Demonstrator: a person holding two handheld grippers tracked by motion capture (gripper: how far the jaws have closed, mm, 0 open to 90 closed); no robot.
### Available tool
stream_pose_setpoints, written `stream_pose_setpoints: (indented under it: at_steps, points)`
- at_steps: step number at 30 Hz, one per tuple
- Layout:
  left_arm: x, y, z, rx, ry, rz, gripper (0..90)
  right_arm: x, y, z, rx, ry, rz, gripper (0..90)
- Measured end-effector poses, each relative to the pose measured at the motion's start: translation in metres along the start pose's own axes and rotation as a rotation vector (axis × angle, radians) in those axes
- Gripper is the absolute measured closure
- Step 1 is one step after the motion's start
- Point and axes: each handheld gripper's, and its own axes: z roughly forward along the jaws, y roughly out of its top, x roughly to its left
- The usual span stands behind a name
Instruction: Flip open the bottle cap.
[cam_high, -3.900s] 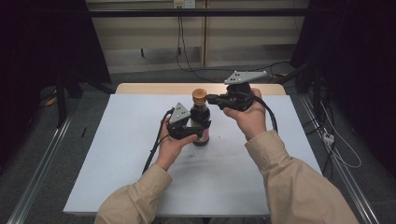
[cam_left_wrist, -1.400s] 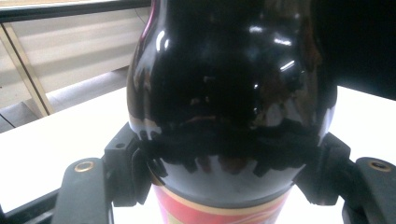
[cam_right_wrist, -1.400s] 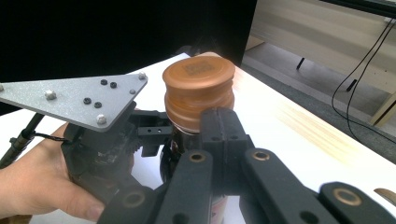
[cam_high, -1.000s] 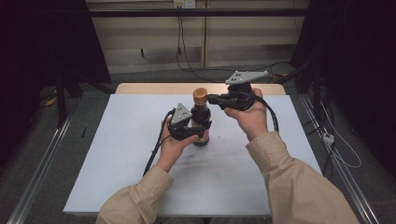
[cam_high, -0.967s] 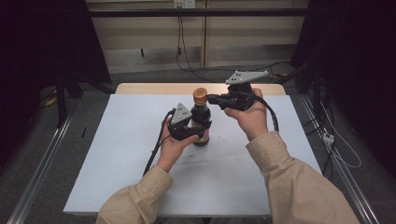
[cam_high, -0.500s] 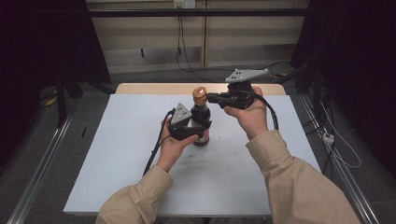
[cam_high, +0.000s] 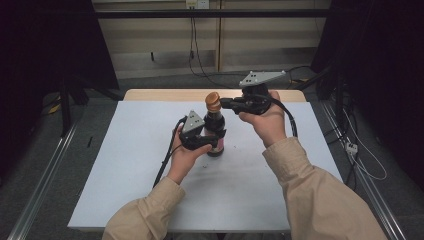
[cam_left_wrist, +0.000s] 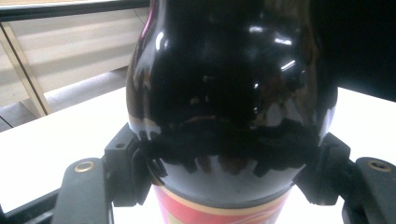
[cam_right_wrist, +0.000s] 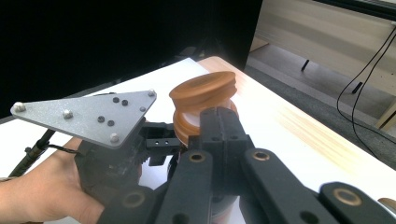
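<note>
A dark glass bottle (cam_high: 215, 131) stands upright on the white table top (cam_high: 125, 165), near its middle and a little toward the far edge. Its body is glossy and almost black, swelling into a rounded shoulder below a narrower neck. Lower down runs a red label (cam_left_wrist: 219, 215) with a thin gold band along its upper edge — seen close in the left gripper view. On top sits an orange-brown cap (cam_high: 213, 100), round with a groove around its side. In the right gripper view the cap (cam_right_wrist: 203, 91) looks tilted and slightly raised off the paler collar beneath it — whether it is fully free cannot be told.
</note>
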Motion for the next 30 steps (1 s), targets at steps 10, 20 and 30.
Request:
stream_pose_setpoints:
  at_steps: [10, 20, 30]
  points:
    - [0.001, 0.0, -0.001, 0.001, 0.008, 0.008, 30.2, 0.002, 0.007, 0.005, -0.005, 0.012, -0.008, 90.0]
    - [-0.001, 0.0, 0.0, 0.005, 0.005, 0.017, 30.1, 0.013, 0.023, -0.002, -0.071, 0.021, -0.02, 90.0]
    - [-0.002, 0.0, 0.0, 0.008, 0.01, 0.02, 29.9, 0.009, 0.013, -0.005, -0.07, 0.026, 0.0, 90.0]
